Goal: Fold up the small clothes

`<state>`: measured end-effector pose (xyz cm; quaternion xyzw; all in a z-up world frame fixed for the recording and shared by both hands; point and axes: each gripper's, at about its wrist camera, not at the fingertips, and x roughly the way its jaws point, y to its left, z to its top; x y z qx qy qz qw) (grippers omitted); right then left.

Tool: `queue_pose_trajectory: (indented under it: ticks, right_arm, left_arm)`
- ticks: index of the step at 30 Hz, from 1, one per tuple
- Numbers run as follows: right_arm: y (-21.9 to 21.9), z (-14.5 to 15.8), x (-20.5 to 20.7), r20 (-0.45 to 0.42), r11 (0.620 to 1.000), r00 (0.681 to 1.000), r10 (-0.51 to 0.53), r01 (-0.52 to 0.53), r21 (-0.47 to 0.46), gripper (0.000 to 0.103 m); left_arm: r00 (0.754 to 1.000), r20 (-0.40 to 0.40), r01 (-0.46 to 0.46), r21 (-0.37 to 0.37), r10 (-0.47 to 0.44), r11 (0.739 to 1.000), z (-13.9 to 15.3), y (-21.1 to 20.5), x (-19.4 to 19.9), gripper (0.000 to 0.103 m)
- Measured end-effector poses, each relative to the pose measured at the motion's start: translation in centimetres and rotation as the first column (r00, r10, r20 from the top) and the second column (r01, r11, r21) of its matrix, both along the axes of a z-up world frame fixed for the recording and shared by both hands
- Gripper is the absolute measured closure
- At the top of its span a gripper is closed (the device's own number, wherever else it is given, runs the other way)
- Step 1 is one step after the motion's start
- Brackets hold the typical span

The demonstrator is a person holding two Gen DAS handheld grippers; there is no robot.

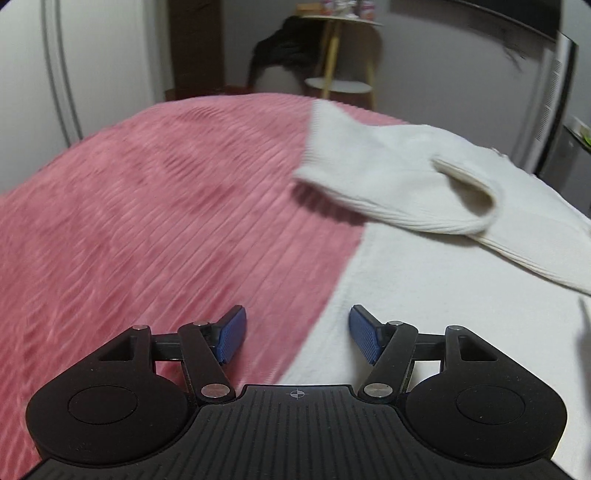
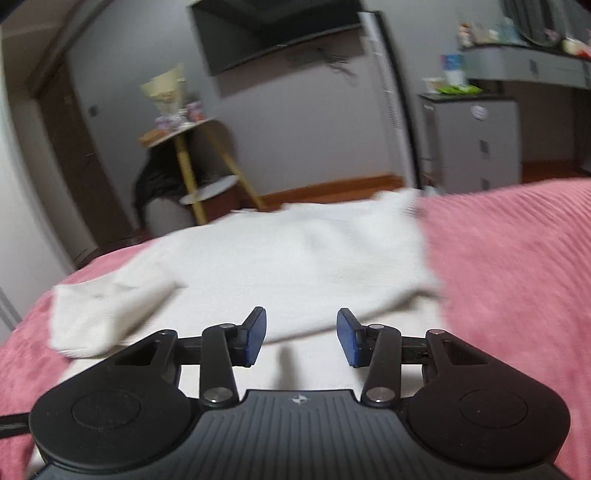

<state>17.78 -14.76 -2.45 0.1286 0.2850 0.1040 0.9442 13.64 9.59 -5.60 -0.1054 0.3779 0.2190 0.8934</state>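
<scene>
White sweater [image 1: 424, 258] flat on pink bedspread [image 1: 166, 206], sleeve [image 1: 388, 173] folded across, cuff pointing far-left; left tool [image 1: 297, 334] spread, empty; right tool [image 2: 301, 336] spread, empty; right view alone shows grey cabinet [image 2: 476, 144]

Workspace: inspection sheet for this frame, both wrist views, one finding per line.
Surface: pink ribbed bedspread, motion-blurred.
Job's things: white knit sweater spread on the bedspread; one sleeve folded across the body.
Clutter: nothing seen on the bed besides the sweater.
Grippers: left gripper open, empty, over the sweater's edge; right gripper open, empty, over the sweater.
Cables: dark strap or cord at the right wrist view's lower left edge; cannot tell which.
Surroundings: wooden side table with small items, wall TV, grey drawer cabinet.
</scene>
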Motion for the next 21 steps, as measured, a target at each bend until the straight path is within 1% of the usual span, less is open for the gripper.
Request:
queue_pose_trajectory:
  ticks: [1,3,4,7,10,14,15,16,17,18,21]
  right_arm:
    - [1.5,0.3,0.0,0.000,1.000,1.000,0.025,-0.025,-0.005,0.060]
    - [4.6,0.8,0.4,0.001,0.997,0.997,0.076,-0.076,-0.025,0.060]
    - [6.3,1.0,0.7,-0.002,0.995,0.995,0.096,-0.096,-0.041,0.060]
    - [10.7,2.0,1.9,0.010,0.983,0.986,0.166,-0.164,-0.088,0.060]
    - [14.2,2.5,3.3,0.013,0.963,0.978,0.207,-0.202,-0.176,0.060]
    - [17.0,1.4,5.2,-0.044,0.940,0.979,0.200,-0.204,-0.274,0.060]
    - [17.4,1.0,5.6,-0.061,0.933,0.980,0.190,-0.200,-0.300,0.065]
    - [17.6,0.5,5.8,-0.079,0.930,0.980,0.184,-0.199,-0.309,0.084]
    - [17.5,0.1,6.0,-0.096,0.932,0.979,0.180,-0.201,-0.303,0.093]
    - [17.4,-0.2,6.0,-0.103,0.938,0.980,0.169,-0.192,-0.288,0.096]
    - [16.4,0.3,5.0,-0.053,0.954,0.991,0.126,-0.136,-0.269,0.097]
  left_arm:
    - [1.000,-0.001,-0.009,0.005,0.009,1.000,-0.1,0.2,-0.1,0.032]
    - [1.000,0.014,-0.017,-0.010,0.017,1.000,0.2,0.7,-0.5,0.032]
    - [0.999,0.027,-0.028,-0.005,0.028,1.000,0.4,0.8,-0.7,0.032]
    - [0.996,0.056,-0.072,0.043,0.070,0.996,0.9,1.1,-1.2,0.032]
    - [0.991,0.077,-0.109,0.024,0.107,0.994,1.2,2.3,-1.2,0.033]
    - [0.988,0.065,-0.139,-0.024,0.141,0.990,0.7,3.6,-0.9,0.033]
    - [0.988,0.058,-0.142,-0.034,0.143,0.989,0.6,3.8,-0.8,0.034]
    - [0.988,0.052,-0.142,-0.039,0.144,0.989,0.4,3.9,-0.7,0.034]
    - [0.989,0.049,-0.141,-0.041,0.143,0.989,0.4,4.0,-0.6,0.034]
    - [0.989,0.048,-0.140,-0.042,0.142,0.989,0.2,4.0,-0.6,0.034]
    - [0.988,0.046,-0.145,-0.036,0.146,0.989,0.1,4.0,-0.5,0.035]
